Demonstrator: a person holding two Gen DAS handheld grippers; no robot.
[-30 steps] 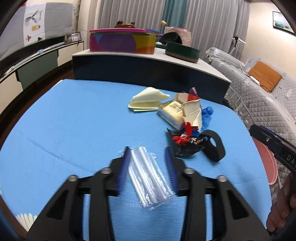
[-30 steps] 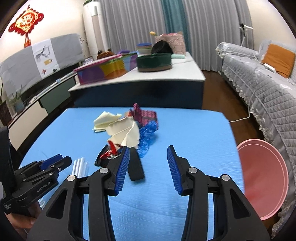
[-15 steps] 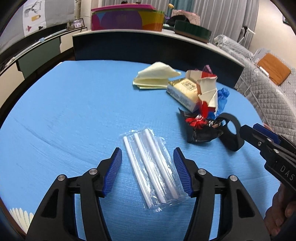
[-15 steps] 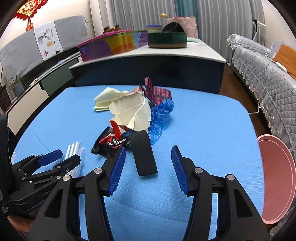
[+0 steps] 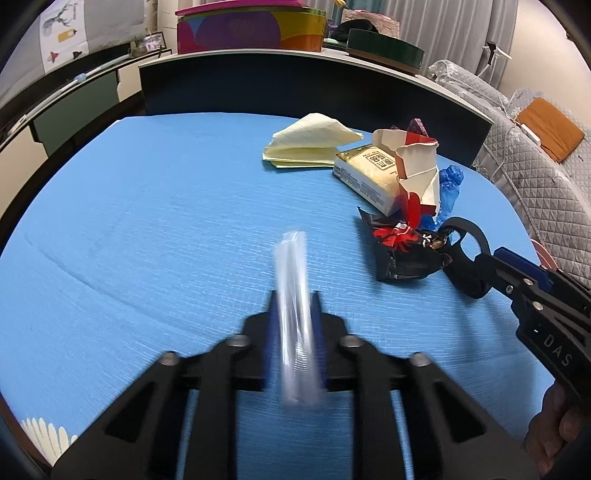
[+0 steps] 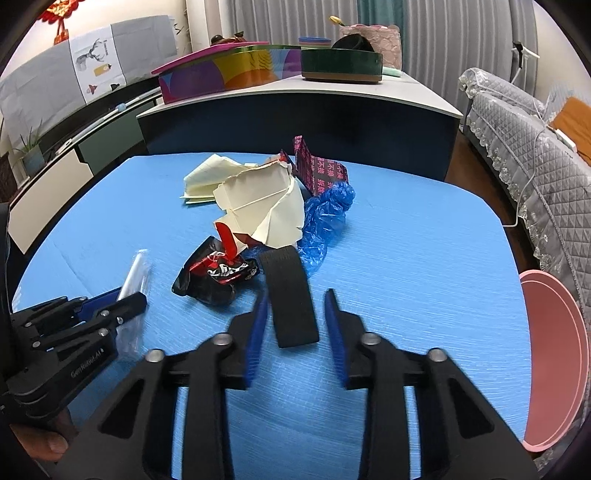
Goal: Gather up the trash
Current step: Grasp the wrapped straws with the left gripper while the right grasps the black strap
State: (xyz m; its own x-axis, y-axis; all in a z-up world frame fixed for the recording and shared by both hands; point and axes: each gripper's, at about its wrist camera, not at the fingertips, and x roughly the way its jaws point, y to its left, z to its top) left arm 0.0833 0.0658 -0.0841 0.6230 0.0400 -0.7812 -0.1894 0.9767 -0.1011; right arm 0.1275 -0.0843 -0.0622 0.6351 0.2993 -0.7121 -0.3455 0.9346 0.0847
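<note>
left gripper [image 5: 294, 325]: fingers clamped together | right gripper [image 6: 295, 328]: fingers spread apart

A room with a blue table and a grey sofa

Behind the blue table [image 6: 424, 258] stands a dark counter with a white top [image 6: 406, 96], and on it sit a colourful box [image 6: 229, 70] and a round green tin [image 6: 341, 64]. Grey curtains [image 6: 295, 18] hang along the far wall. A grey quilted sofa [image 6: 535, 147] with an orange cushion [image 5: 550, 125] is on the right. A low cupboard [image 6: 48, 184] lines the left wall
</note>
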